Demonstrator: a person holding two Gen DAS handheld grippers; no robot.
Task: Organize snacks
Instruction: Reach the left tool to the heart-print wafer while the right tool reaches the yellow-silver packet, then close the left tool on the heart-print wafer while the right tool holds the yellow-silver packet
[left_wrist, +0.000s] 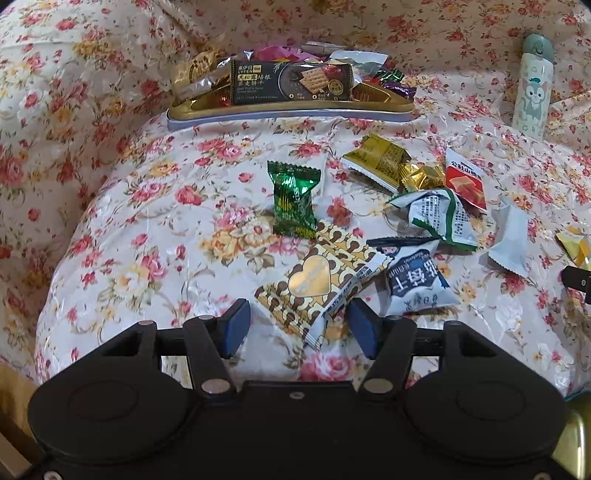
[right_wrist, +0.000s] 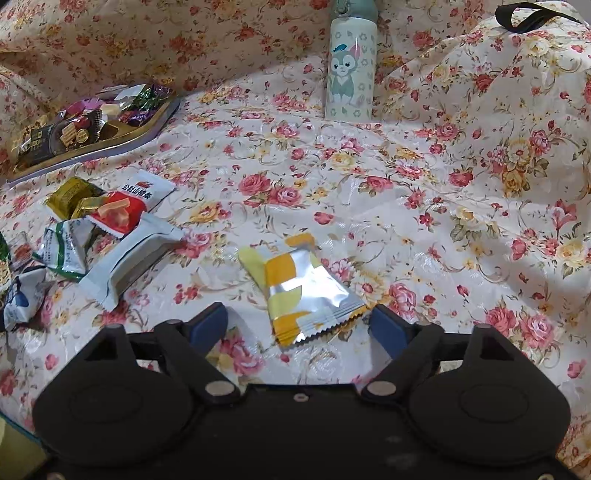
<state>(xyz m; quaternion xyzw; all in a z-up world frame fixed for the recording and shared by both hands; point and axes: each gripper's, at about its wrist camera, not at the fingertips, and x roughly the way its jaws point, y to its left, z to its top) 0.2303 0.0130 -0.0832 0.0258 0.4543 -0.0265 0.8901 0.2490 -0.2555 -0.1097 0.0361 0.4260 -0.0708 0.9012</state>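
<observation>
The brown-and-gold heart packet (left_wrist: 317, 286) lies flat on the floral cloth (left_wrist: 155, 229) with its near, crimped end reaching in between the blue pads of the left gripper (left_wrist: 299, 328), whose jaws stand wide apart with nothing clamped; its long axis runs on a diagonal, from that near end just ahead of the gripper away and slightly to the right. The yellow-and-silver packet (right_wrist: 306, 288) sits in the same way before the right gripper (right_wrist: 299, 326), also spread open and empty: its serrated end points back toward the gripper, just inside the right-hand pad, and its length runs away and to the left. Both look poised at the start of a pick, so the step in hand is probably collecting loose snacks for the gold tray (left_wrist: 288, 109), which stands well ahead of the left gripper and far ahead-left of the right one, already heaped with sweets. The next move likely calls for easing each gripper forward and low until the pads straddle the packet's narrow width, then closing across it, not along it. Beyond the heart packet, ahead of the left gripper, lie a green candy (left_wrist: 293, 201) and, to the right, a cluster of other wrappers; a cartoon bottle (right_wrist: 351, 70) stands far ahead of the right gripper.
</observation>
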